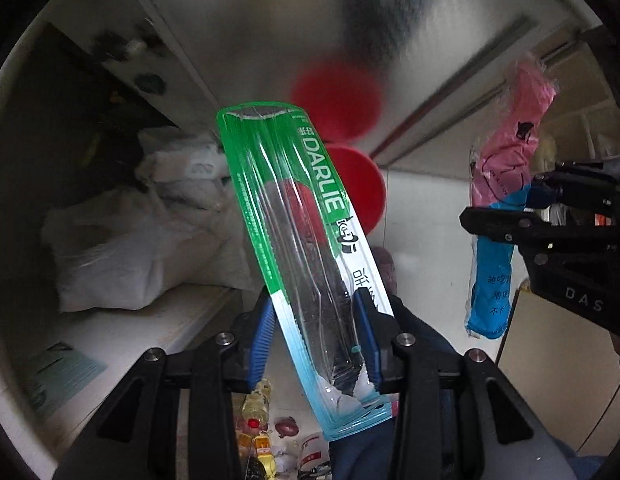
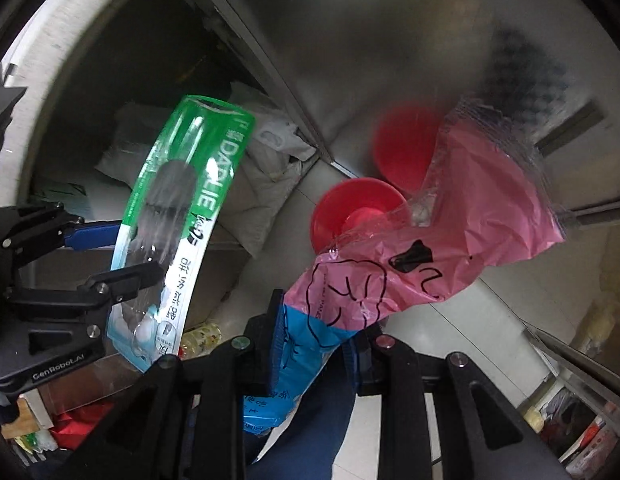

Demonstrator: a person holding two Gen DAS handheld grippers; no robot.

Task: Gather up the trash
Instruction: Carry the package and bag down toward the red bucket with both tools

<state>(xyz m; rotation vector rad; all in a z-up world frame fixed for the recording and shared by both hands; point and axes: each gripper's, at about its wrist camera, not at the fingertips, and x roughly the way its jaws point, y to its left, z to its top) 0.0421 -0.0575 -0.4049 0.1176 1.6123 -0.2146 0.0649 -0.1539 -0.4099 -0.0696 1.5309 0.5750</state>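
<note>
My left gripper (image 1: 316, 336) is shut on a clear plastic Darlie toothbrush package (image 1: 293, 240) with green and blue edges, held upright in the air. My right gripper (image 2: 316, 354) is shut on a crumpled pink and blue snack wrapper (image 2: 422, 256), also held up. In the left wrist view the right gripper (image 1: 510, 216) holds the wrapper (image 1: 506, 168) at the right. In the right wrist view the left gripper (image 2: 121, 254) holds the package (image 2: 177, 216) at the left.
A red basin (image 1: 360, 188) stands against a shiny metal door (image 1: 269, 32) ahead. White sacks (image 1: 141, 236) lie on a shelf at the left. Oil bottles (image 1: 255, 404) and small items sit on the tiled floor below.
</note>
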